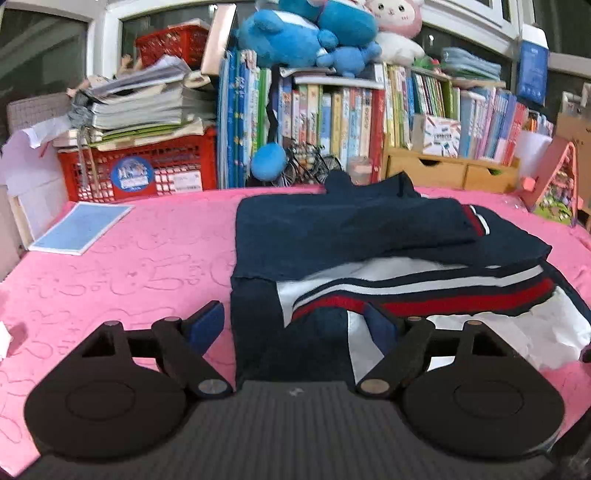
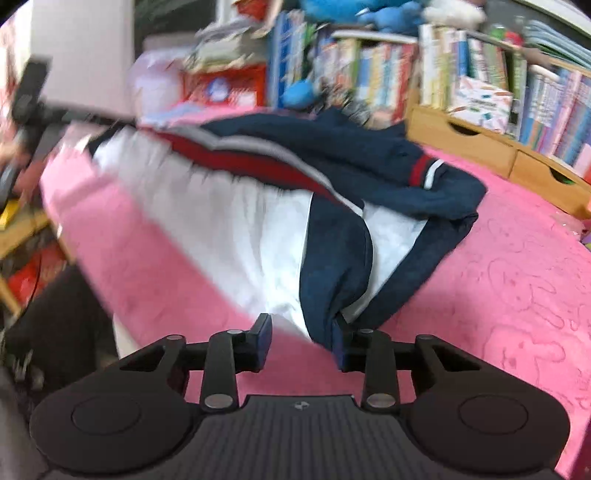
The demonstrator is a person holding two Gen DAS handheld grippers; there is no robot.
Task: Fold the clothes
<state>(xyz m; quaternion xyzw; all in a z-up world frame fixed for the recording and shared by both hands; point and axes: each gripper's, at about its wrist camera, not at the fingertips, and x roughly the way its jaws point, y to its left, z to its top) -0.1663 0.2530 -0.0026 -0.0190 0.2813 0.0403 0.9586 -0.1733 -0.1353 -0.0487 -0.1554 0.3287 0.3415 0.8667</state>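
A navy, white and red striped garment [image 1: 351, 236] lies partly folded on the pink cover [image 1: 147, 258], its navy sleeve laid across the top. My left gripper [image 1: 293, 325] is open and straddles the garment's near navy edge; its left finger [image 1: 208, 321] is over pink cover and its right finger [image 1: 380, 325] is over the cloth. In the blurred right wrist view, the garment [image 2: 229, 206] reaches down to my right gripper [image 2: 302, 341]. A near navy-and-white corner sits between its half-spread fingers. The right pad [image 2: 341, 347] touches the navy hem, and pink shows beside the left pad.
A blue booklet [image 1: 81, 227] lies at the cover's far left. Behind stand a red crate [image 1: 136, 170] under stacked papers, rows of books [image 1: 332, 118], wooden drawers [image 1: 450, 171] and plush toys [image 1: 314, 33]. The table edge [image 2: 85, 251] drops off at the left.
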